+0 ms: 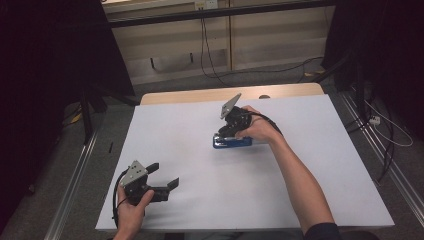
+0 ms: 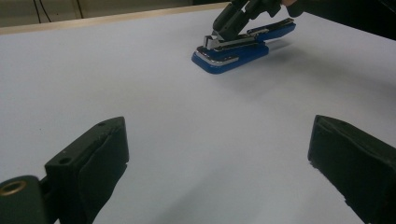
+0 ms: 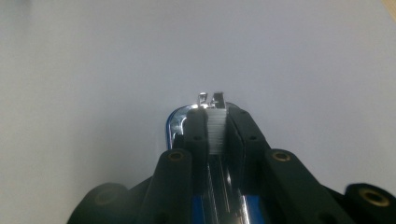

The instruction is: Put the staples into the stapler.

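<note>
Honestly, right gripper pinches a staple strip over the blue stapler (left gripper spread, idle); tilting could jam it.

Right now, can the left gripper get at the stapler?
Probably yes: bare table lies between the open left gripper and the stapler. The right gripper sits on its near end, though.

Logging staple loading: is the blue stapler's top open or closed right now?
Open. The blue stapler has its top arm lifted rearward, exposing the metal channel, where the right gripper holds a staple strip.
</note>
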A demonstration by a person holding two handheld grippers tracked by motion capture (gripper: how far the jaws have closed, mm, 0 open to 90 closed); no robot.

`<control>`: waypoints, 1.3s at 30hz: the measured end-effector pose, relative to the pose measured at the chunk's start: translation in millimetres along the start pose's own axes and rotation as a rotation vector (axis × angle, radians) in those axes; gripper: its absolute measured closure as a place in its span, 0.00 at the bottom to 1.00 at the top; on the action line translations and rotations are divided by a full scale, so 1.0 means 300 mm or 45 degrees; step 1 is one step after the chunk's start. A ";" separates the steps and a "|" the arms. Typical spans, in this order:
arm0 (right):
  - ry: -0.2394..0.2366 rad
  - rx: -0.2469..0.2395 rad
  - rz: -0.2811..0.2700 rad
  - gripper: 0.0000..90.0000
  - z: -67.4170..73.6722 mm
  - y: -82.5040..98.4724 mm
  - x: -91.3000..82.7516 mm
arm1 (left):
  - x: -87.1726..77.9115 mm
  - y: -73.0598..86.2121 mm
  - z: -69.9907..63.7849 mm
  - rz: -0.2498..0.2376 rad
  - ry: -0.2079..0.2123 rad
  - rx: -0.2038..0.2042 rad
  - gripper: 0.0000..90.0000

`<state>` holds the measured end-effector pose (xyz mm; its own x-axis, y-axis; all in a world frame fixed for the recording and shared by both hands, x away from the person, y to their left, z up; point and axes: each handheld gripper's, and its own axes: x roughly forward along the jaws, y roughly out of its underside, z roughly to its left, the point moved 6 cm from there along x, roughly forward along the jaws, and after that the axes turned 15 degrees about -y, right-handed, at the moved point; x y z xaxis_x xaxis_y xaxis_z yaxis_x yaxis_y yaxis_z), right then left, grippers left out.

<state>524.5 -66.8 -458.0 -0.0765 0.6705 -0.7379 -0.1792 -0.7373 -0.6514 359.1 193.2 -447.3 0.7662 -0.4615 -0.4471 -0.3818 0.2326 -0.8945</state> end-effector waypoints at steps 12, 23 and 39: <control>0.004 -0.016 0.012 0.88 -0.003 -0.001 0.011 | 0.001 0.001 0.000 0.004 0.000 0.005 0.06; 0.002 -0.020 0.016 0.88 -0.005 -0.004 0.016 | 0.001 0.000 -0.001 0.002 0.003 0.007 0.06; 0.002 0.024 -0.011 0.84 -0.012 -0.004 0.017 | 0.001 0.001 0.000 0.004 0.003 -0.002 0.06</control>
<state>527.8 -62.7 -461.6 -0.0732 0.6769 -0.7325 -0.1983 -0.7296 -0.6544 359.2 193.3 -447.6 0.7638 -0.4626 -0.4501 -0.3853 0.2328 -0.8930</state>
